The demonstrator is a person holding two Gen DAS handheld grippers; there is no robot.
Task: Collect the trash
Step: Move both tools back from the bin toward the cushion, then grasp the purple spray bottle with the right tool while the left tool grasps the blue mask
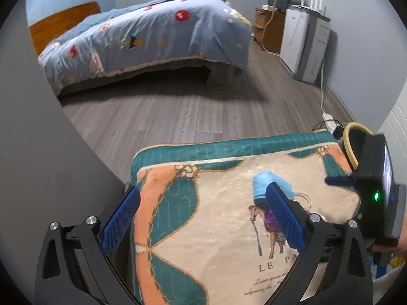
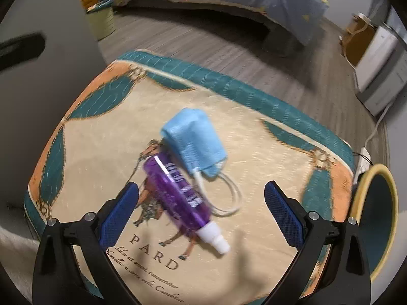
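Two fisheye views over a quilted seat cushion (image 2: 89, 167) w/ teal-and-orange border and a horse print, in a bedroom.

Right gripper (image 2: 202, 213): jaws spread wide, holding nothing, hovering just above the cushion. Between its blue pads lies a purple spray bottle (image 2: 175, 190), on its side, white nozzle pointing toward the camera. Touching the bottle's far end is a crumpled blue face mask (image 2: 193, 139), white ear loops trailing beside the bottle.

Left gripper (image 1: 203, 218): also wide open and empty, held over the cushion's near-left part. Its right pad hides most of the bottle in that view; the mask shows just past it.

To the cushion's right, a yellow-rimmed bin (image 2: 376, 218) w/ dark inside, prob. the drop spot.

Handling, as a guess: the bottle looks like rigid, smooth plastic, light, likely to roll or slip; best pinched across the mid-body, not the nozzle. The mask is soft, near weightless, will fold under the pads; grab the bunched fabric rather than a loop.

Count: 1 bottle, 1 mask, 1 bin, 1 cushion, 2 grippers. Background: 1 bed (image 1: 152, 38) w/ blue patterned quilt.
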